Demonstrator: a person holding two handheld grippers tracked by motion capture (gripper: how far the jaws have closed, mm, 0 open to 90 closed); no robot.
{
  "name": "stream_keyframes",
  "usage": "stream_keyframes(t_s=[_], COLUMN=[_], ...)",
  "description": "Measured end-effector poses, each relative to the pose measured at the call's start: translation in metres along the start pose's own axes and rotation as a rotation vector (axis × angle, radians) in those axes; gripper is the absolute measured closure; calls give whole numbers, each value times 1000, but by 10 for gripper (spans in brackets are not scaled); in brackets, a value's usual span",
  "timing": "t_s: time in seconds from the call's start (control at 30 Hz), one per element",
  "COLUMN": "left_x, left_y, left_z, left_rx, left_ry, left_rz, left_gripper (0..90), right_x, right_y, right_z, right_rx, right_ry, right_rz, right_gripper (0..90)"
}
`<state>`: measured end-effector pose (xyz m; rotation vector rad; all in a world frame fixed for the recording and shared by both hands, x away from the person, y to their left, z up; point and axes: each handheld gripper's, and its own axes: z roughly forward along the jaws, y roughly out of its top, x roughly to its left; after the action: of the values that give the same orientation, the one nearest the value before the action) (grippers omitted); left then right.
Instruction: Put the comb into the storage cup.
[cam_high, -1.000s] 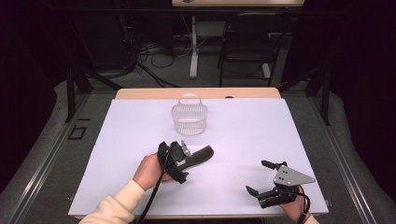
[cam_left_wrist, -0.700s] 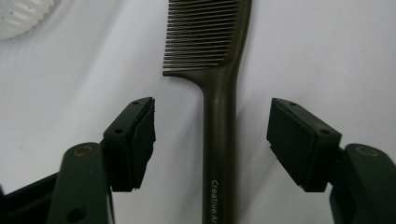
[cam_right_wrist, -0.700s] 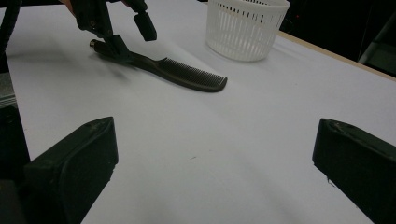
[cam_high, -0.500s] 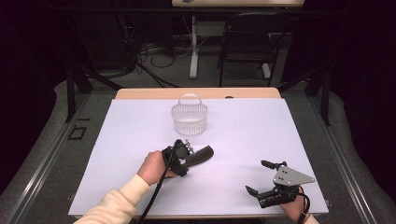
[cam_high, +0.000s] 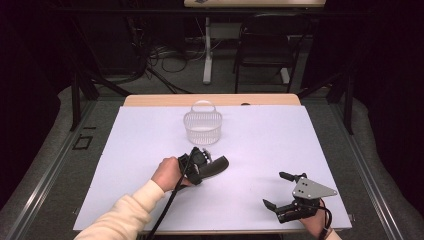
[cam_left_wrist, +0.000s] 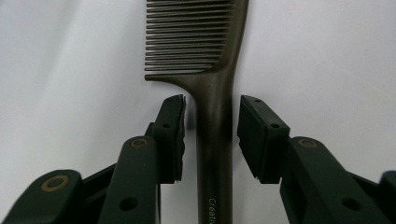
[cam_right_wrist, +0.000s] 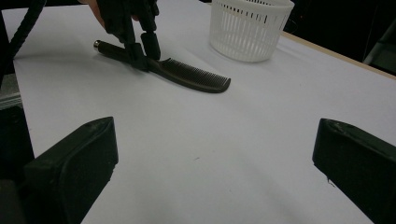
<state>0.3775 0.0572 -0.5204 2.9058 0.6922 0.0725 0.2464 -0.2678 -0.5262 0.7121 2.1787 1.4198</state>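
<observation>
Lying flat on the white sheet that covers the desk (cam_high: 140, 150), a dark comb (cam_left_wrist: 215, 84) is placed a little left of the middle, with its teeth end toward the right side and its handle toward the person's left hand (cam_high: 167, 174). The left gripper (cam_left_wrist: 211, 133) stands over the handle, just below the place where the teeth begin. Its two black fingers (cam_left_wrist: 170, 135) are on both sides of the handle with a narrow gap on each side, so they are around the handle but they do not press it; the left gripper is open. In the right gripper view the same gripper comes down on the comb from above, and the comb rests on the sheet. A white plastic basket (cam_high: 202, 127) with slotted walls and a raised handle stands behind the comb, near to it but not touching, toward the far edge of the desk. The right gripper (cam_high: 280, 192) is held low near the front right corner of the desk, well apart from the comb and the basket. Its fingers (cam_right_wrist: 74, 163) are spread wide, with bare sheet between them. A cable (cam_high: 170, 205) goes from the left gripper back along the cream sleeve (cam_high: 125, 215).
</observation>
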Motion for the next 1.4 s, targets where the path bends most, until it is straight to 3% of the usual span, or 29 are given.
stream_keyframes(t_s=[0.17,0.7,0.97,1.17,1.4], left_x=[4,8,7,5,4], left_y=[1,1,-2,-6,-12], left_z=[3,2,-7,-18,-28], left_rx=[27,34,-2,-70,-106], left_ry=[-25,-47,-33,-24,-26], left_rz=[1,8,7,-6,-9], left_gripper=[634,716,719,719,719], right_x=[0,-1,0,0,0], right_y=[0,0,0,0,0], right_z=[0,1,1,1,2], right_rx=[2,10,12,15,14], right_ry=[2,10,8,5,5], right_rz=[-3,0,-2,-6,-8], right_gripper=[0,0,0,0,0])
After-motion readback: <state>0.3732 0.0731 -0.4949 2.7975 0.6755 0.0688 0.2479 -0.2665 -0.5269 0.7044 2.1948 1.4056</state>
